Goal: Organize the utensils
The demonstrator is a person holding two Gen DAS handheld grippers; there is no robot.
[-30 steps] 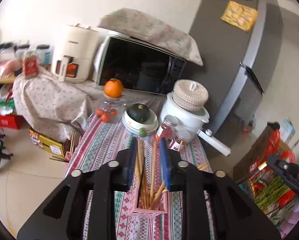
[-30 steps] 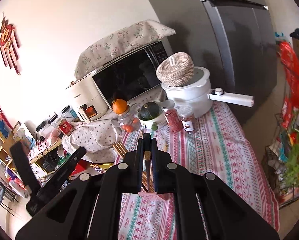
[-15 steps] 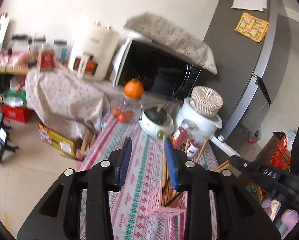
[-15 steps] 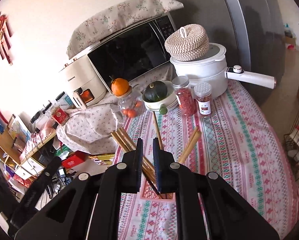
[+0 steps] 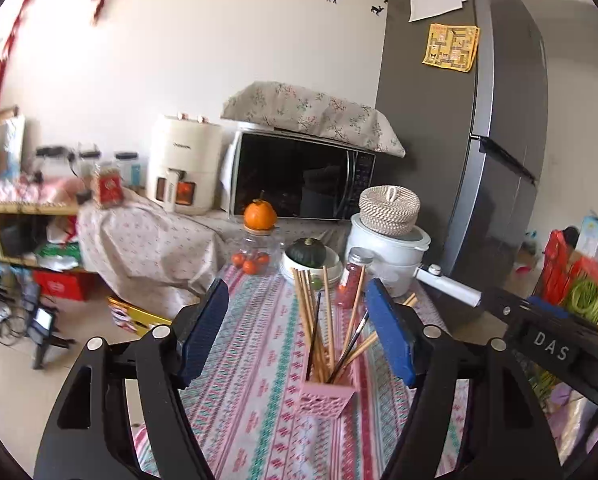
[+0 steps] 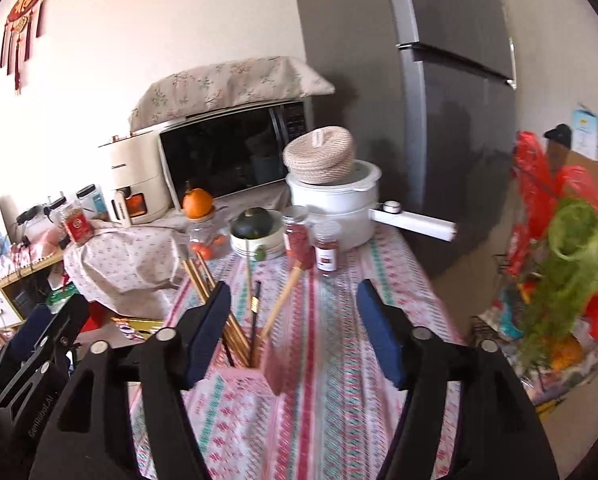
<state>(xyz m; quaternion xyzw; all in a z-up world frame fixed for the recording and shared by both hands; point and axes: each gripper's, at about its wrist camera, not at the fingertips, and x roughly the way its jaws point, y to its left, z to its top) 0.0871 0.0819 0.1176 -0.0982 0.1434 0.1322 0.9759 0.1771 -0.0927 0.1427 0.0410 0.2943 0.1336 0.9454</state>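
A pink slotted holder (image 5: 325,396) stands on the striped tablecloth (image 5: 259,360) with several wooden and dark chopsticks (image 5: 327,320) fanned upright in it. My left gripper (image 5: 295,286) hangs in front of it, its jaws opening wide. The blue pads (image 5: 203,332) are clear of the sticks, and nothing is held. In the right wrist view the holder (image 6: 255,372) and chopsticks (image 6: 283,300) sit low between the fingers. My right gripper (image 6: 293,286) is also opening, with nothing gripped. Each gripper shows at the edge of the other's view: right gripper (image 5: 551,344), left gripper (image 6: 39,344).
Behind the holder stand two red-filled jars (image 5: 353,280), a bowl with a green squash (image 5: 309,254), a glass jar topped by an orange (image 5: 260,216) and a white pot with a woven lid (image 5: 389,236). Microwave (image 5: 299,178), air fryer and grey fridge (image 5: 459,160) line the back; bags crowd the right.
Both grippers have let go of the chopsticks they were shut on, spread their jaws wide and drawn back from the holder. The sticks now stand loose in it.
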